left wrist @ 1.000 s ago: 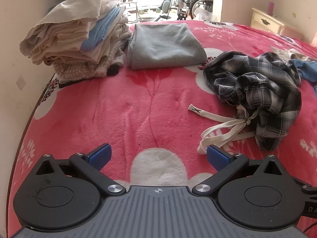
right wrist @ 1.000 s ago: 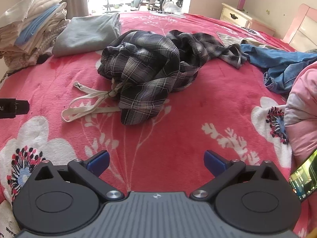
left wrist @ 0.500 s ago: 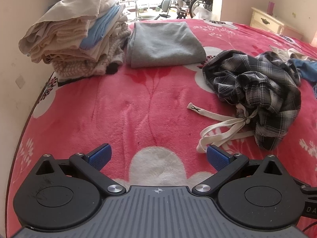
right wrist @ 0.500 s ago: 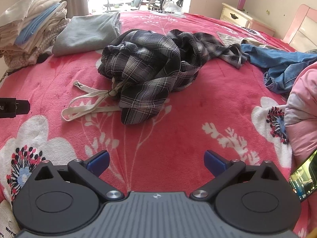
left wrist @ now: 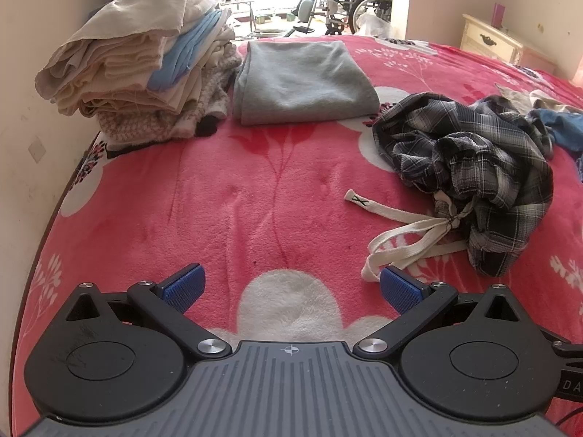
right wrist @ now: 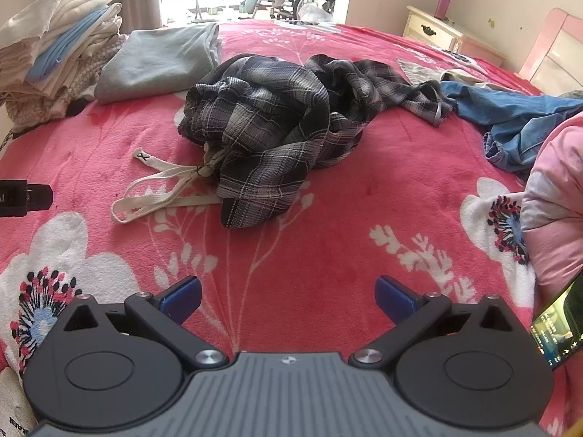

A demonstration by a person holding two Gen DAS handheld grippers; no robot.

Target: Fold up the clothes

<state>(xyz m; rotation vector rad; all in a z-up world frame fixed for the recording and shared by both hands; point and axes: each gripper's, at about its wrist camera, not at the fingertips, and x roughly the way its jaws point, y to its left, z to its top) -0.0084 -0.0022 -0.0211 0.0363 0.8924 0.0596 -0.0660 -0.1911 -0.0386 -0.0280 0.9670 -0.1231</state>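
Red flowered blanket over the whole bed, wall close along its left edge, bright doorway at the far end. Stack of folded clothes in the far left corner, folded grey garment just beside it. Crumpled plaid garment mid-bed, long axis from near left toward far right, cream drawstring trailing from it to the left. Blue garment near its far end. Bare blanket in front of both tools. Left gripper spread wide, empty; right gripper spread wide, empty.
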